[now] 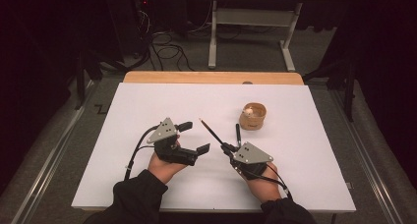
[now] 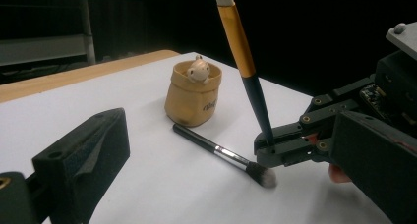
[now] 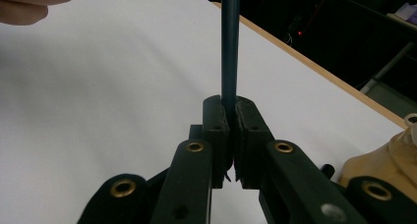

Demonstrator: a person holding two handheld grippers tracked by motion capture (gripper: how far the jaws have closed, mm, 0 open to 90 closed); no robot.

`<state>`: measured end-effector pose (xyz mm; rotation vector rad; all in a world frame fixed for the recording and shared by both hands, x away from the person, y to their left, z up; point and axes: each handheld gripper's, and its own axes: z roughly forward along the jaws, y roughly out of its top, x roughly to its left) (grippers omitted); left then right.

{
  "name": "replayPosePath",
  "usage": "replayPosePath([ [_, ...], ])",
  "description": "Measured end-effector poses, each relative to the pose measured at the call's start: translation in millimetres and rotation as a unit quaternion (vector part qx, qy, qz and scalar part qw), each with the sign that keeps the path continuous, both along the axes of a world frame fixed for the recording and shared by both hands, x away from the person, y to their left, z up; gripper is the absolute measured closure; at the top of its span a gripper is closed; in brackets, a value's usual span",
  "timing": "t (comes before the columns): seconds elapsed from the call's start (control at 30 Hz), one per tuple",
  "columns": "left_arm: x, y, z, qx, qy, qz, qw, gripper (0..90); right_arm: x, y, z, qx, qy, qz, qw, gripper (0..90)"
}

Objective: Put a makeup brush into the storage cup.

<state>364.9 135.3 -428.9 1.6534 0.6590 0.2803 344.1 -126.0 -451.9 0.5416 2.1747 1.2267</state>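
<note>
Black-and-gold slender brush [image 1: 210, 129] is clamped at its dark lower end in the fully closed right gripper [image 1: 227, 148], shaft slanting up-left; tan sack-shaped holder [image 1: 253, 116] stands just beyond. Left gripper [image 1: 193, 137] open, empty.

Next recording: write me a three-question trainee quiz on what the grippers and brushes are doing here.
1. True or false: the right gripper is shut on the slim black-and-orange brush.
2. Which lies flat on the white tabletop?
A. the black-handled makeup brush with the silver ferrule
B. the tan sack-shaped pot with a small figure inside
C. the slim brush
3. Fill in: the left gripper has its fingers ____.

Key: 1 true; 2 A; 3 open, with nothing between them.
</note>
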Motion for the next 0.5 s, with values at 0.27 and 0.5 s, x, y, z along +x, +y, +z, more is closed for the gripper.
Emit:
replayPosePath([
  [0.27, 1.8, 3.4, -4.9, 0.0, 0.012, 0.0, 0.9999, 4.8, 1.4, 9.9, -5.5, -0.003, 0.008, 0.006, 0.9999, 87.0],
  [0.5, 0.9, 3.5, -3.7, -0.006, 0.01, 0.002, 0.9999, 11.6, -0.8, 13.3, -7.7, -0.007, 0.01, 0.014, 0.9998, 87.0],
])
